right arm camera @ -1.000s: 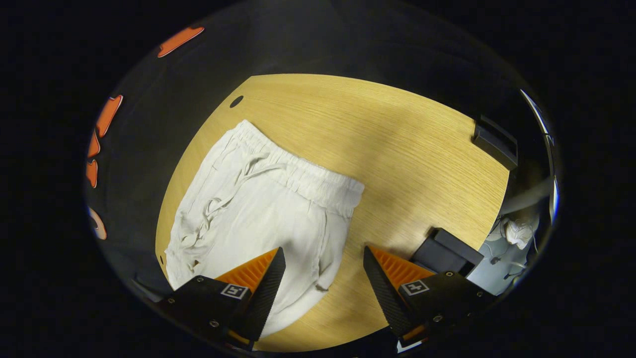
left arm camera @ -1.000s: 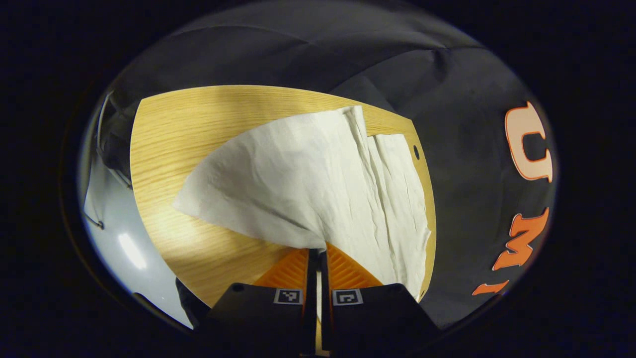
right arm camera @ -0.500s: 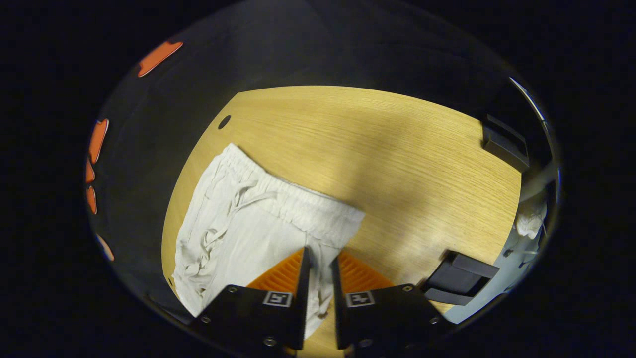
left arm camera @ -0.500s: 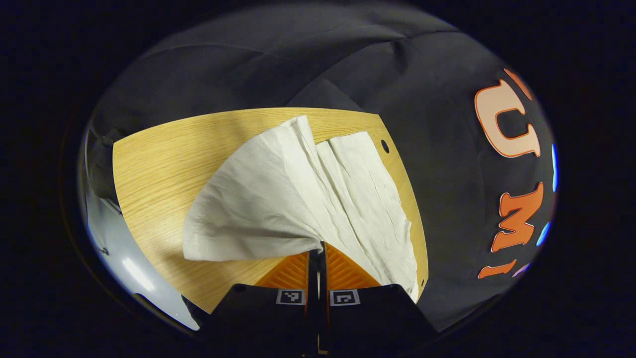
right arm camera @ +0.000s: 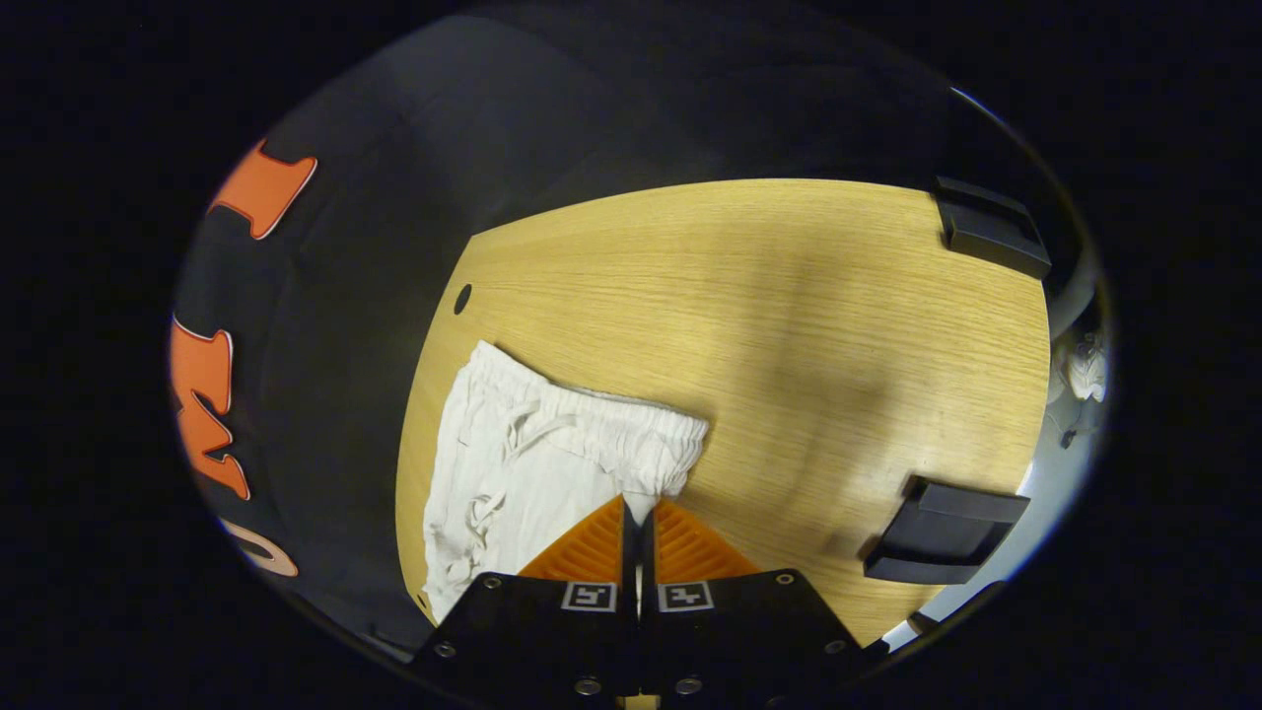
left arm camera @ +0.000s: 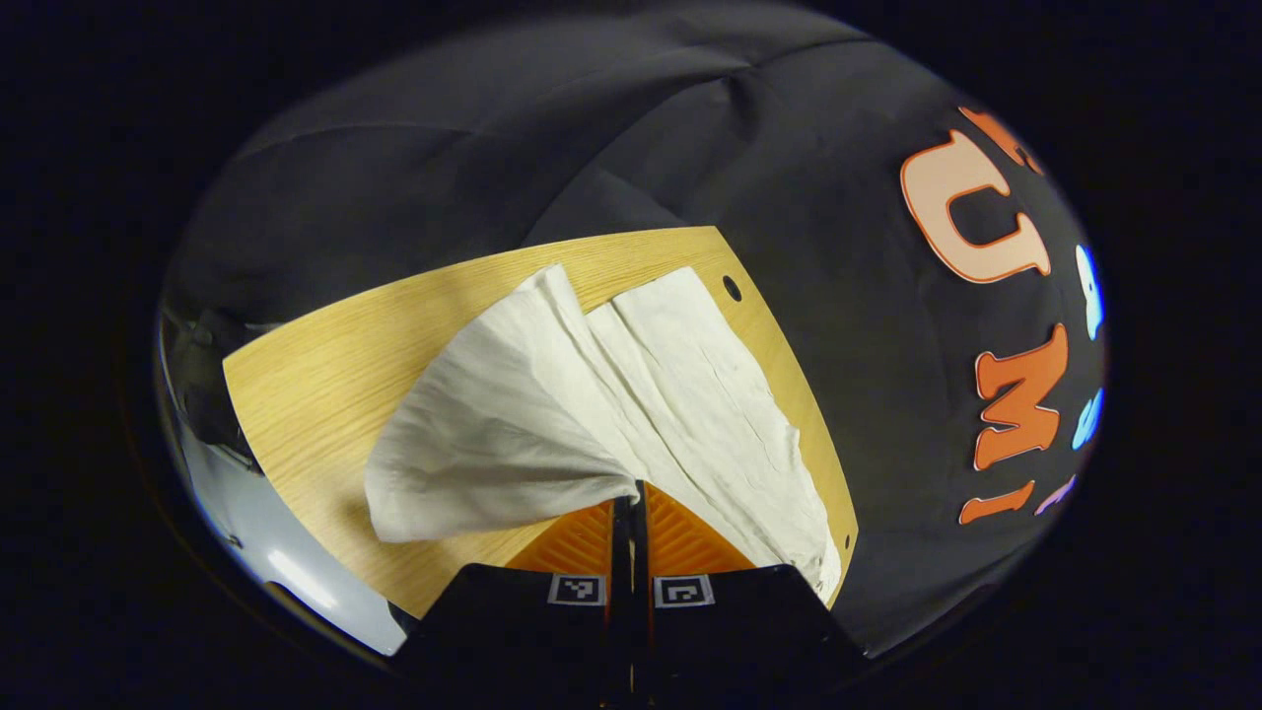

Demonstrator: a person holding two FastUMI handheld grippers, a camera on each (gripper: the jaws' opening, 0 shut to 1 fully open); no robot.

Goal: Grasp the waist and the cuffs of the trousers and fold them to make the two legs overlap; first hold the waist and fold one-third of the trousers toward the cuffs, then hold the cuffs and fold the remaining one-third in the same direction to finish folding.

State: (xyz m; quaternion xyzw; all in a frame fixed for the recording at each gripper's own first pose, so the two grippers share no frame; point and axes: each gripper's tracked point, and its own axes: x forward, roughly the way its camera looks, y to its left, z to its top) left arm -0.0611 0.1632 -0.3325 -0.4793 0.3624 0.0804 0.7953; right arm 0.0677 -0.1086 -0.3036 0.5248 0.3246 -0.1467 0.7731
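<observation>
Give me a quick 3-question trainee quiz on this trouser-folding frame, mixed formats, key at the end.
1. True or false: in the left gripper view, the left gripper is shut on a lifted part of the white trousers.
2. Multiple choice: in the right gripper view, the right gripper grips the trousers near: A) the elastic waistband; B) the small hole in the wooden table; C) the black block.
3. Fill in: the drawstring lies on the trousers, toward the ____ side of the right gripper view.

Key: 1 true; 2 A; 3 left.
</observation>
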